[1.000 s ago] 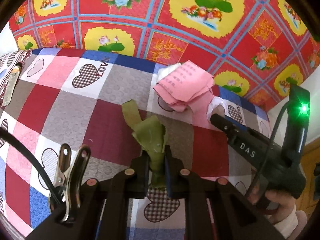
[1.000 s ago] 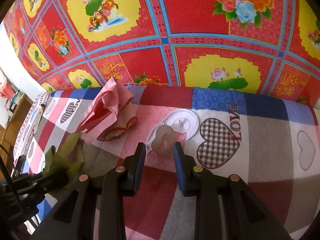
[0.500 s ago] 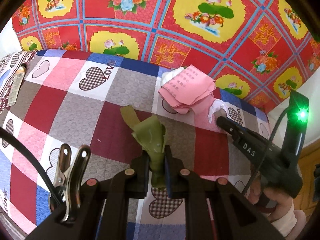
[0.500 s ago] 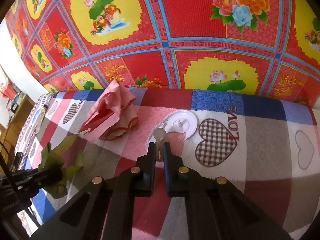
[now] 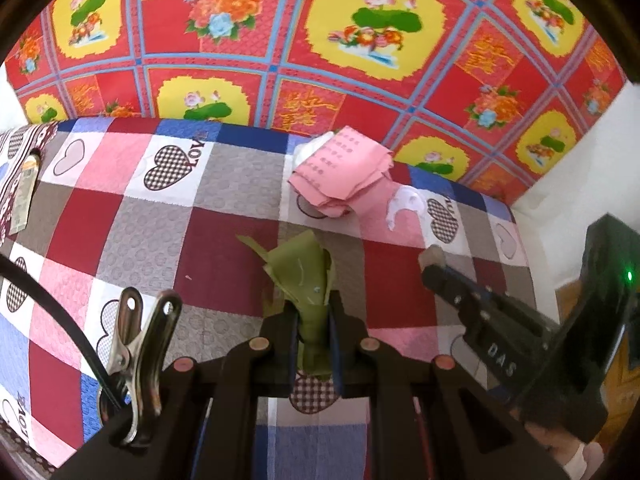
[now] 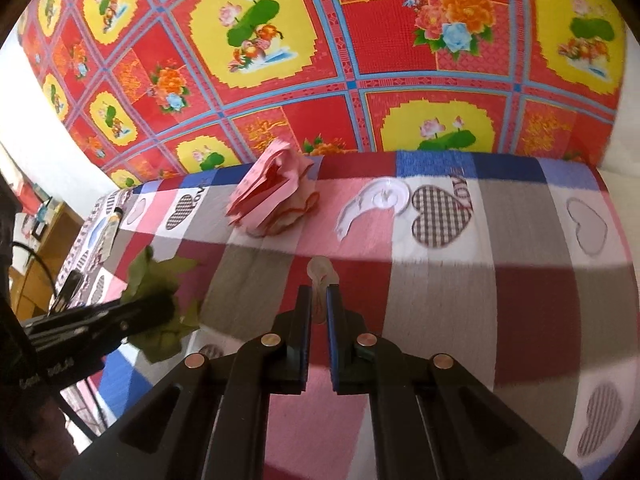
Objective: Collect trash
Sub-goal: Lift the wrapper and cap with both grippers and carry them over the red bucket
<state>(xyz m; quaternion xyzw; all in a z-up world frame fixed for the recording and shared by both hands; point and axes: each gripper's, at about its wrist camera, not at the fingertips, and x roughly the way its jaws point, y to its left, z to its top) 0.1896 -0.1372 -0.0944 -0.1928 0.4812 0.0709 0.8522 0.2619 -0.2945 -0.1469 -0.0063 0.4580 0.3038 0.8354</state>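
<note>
Trash in both grips now: my left gripper pinches crumpled green paper by its twisted tail, so the loose bulk fans out ahead of the jaws, lifted off the patchwork quilt. My right gripper is clamped on a small clear plastic scrap, held just this side of the pink paper wad. That wad sits near the quilt's far edge, a clear plastic disc beside it, both waiting, I reckon.

two hand-held black plastic two-finger grippers
left gripper: copper-coloured pivot screws, steel spring clip, black cable. right gripper: white "das" lettering, green indicator light.
</note>
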